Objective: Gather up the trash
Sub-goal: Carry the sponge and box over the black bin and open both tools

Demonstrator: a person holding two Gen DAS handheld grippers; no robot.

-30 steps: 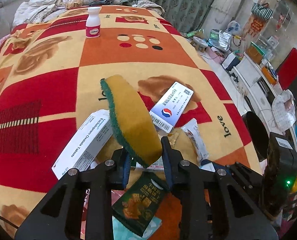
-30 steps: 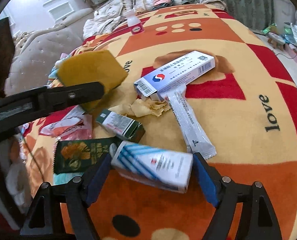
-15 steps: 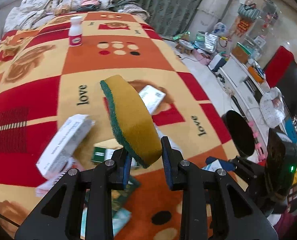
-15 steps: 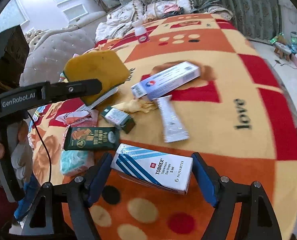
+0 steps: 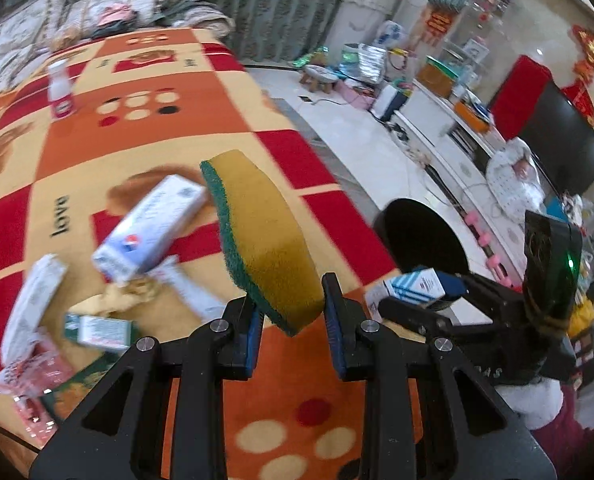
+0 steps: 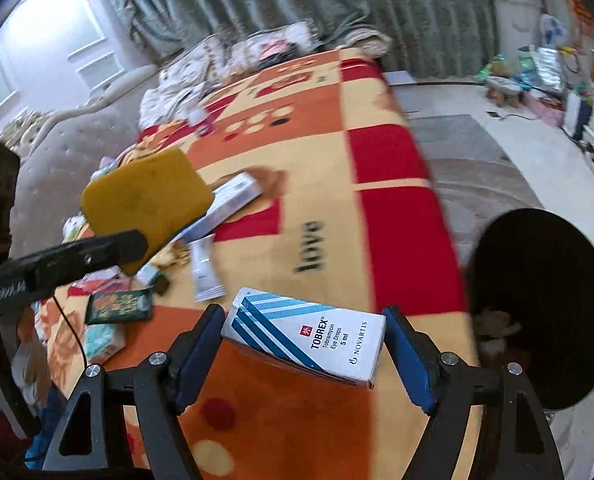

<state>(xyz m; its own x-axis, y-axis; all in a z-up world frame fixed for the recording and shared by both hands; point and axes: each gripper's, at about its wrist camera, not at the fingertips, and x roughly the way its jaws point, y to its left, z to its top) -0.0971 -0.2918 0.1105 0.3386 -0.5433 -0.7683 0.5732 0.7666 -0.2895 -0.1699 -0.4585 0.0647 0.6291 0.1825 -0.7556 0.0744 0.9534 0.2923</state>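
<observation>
Right wrist: our right gripper [image 6: 303, 344] clamps the Tobrex box [image 6: 305, 334] near the bed's [image 6: 397, 232] edge; left gripper [image 5: 293, 320] pinches the sponge [image 5: 263, 236].

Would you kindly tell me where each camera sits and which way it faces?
Left wrist: on the left gripper, facing its sponge, blanket litter and the bin; right gripper shows.
Right wrist: on the right gripper, facing its Tobrex box and the bin; left gripper shows.
Shared: sponge, box, bin.

The right hand-held gripper [image 6: 303, 344] clamps an eye-drops box [image 6: 305, 334] above the blanket's [image 6: 397, 160] right edge, near the black bin [image 6: 549, 320].
</observation>
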